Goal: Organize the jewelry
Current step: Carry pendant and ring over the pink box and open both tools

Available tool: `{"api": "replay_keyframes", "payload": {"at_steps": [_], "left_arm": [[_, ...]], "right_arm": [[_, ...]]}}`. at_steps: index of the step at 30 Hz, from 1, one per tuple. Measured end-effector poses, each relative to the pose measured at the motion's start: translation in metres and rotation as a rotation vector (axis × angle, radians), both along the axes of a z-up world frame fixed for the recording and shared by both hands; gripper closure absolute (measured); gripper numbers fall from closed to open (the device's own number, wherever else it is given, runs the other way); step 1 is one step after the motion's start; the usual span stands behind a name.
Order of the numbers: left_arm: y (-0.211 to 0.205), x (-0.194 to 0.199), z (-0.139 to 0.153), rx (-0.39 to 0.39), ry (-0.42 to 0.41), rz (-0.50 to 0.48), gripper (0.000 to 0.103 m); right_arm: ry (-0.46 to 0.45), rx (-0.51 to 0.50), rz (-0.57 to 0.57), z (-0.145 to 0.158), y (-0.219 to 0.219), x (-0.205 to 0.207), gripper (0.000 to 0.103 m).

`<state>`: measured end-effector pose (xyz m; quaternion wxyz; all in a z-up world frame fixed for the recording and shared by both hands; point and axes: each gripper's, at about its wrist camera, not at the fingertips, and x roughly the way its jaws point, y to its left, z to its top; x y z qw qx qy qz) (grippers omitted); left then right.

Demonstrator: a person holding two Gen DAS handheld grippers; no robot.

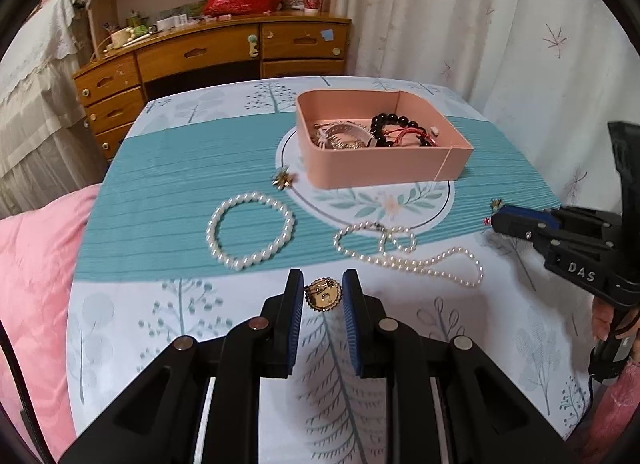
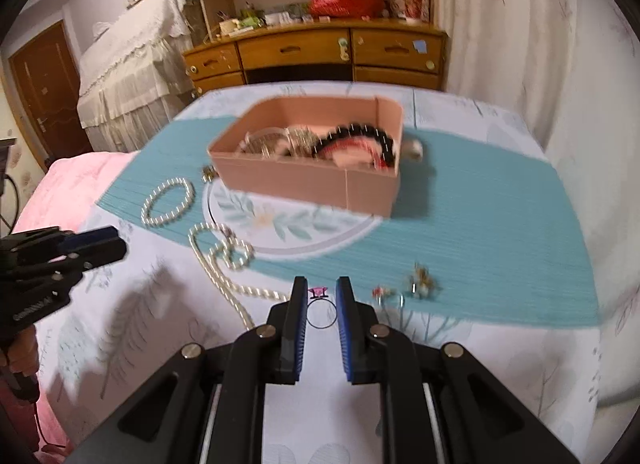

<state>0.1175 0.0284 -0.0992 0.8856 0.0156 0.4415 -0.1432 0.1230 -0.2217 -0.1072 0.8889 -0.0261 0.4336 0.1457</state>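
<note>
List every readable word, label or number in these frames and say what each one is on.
"DAS": white letters on the black body of the right gripper, seen from the left wrist view.
Pale lettering on the left gripper body in the right wrist view: too blurred to read.
Items on the wooden dresser: too small to read.

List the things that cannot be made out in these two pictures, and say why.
- Pink box contents: motion blur in the right wrist view; its near wall hides the bottom in the left wrist view.
- Small pieces beside the right gripper: blurred in the right wrist view, tiny in the left.
- Gold brooch: contact with the left gripper pads is unclear.
</note>
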Motion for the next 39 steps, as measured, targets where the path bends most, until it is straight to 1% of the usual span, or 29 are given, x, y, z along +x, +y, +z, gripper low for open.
{"api": "replay_keyframes", "payload": {"at_steps": [4, 11, 14, 16, 21, 25, 27, 28, 29, 30, 32, 36, 39], "left_arm": [[-0.007, 0.015, 0.010, -0.008, -0.001, -0.038, 0.085], [-0.026, 0.051, 0.038, -0.025, -0.050, -0.088, 0.085], [-0.032, 0.073, 0.047, -0.012, -0.060, -0.080, 0.085], [-0.036, 0.091, 0.052, -0.003, -0.060, -0.054, 0.085], [-0.041, 0.127, 0.059, -0.061, -0.066, -0.038, 0.085], [-0.043, 0.146, 0.055, -0.104, -0.040, -0.024, 0.085], [-0.043, 0.152, 0.052, -0.124, -0.018, -0.013, 0.072], [-0.042, 0.154, 0.050, -0.128, -0.007, -0.007, 0.056], [-0.041, 0.154, 0.049, -0.127, 0.001, -0.005, 0.046], [-0.041, 0.154, 0.049, -0.125, 0.004, -0.006, 0.046], [-0.039, 0.153, 0.051, -0.122, -0.002, 0.000, 0.046], [-0.033, 0.148, 0.057, -0.125, -0.005, 0.012, 0.045], [-0.029, 0.140, 0.058, -0.116, 0.006, 0.028, 0.041]], "right_arm": [[-0.028, 0.013, 0.019, 0.020, 0.002, 0.011, 0.089], [-0.077, 0.036, 0.008, 0.053, 0.002, 0.041, 0.089], [-0.091, 0.055, -0.008, 0.063, 0.001, 0.056, 0.089], [-0.088, 0.083, -0.024, 0.068, -0.001, 0.067, 0.089], [-0.101, 0.117, -0.034, 0.076, 0.000, 0.093, 0.089], [-0.084, 0.158, -0.046, 0.074, -0.001, 0.107, 0.088], [-0.062, 0.183, -0.066, 0.069, -0.005, 0.114, 0.088], [-0.049, 0.193, -0.066, 0.068, -0.006, 0.116, 0.088], [-0.032, 0.205, -0.067, 0.065, -0.008, 0.118, 0.087], [-0.022, 0.211, -0.075, 0.063, -0.009, 0.120, 0.085], [-0.003, 0.210, -0.112, 0.059, -0.014, 0.121, 0.077], [0.009, 0.219, -0.133, 0.058, -0.018, 0.118, 0.075], [0.008, 0.222, -0.134, 0.062, -0.019, 0.109, 0.075]]}}
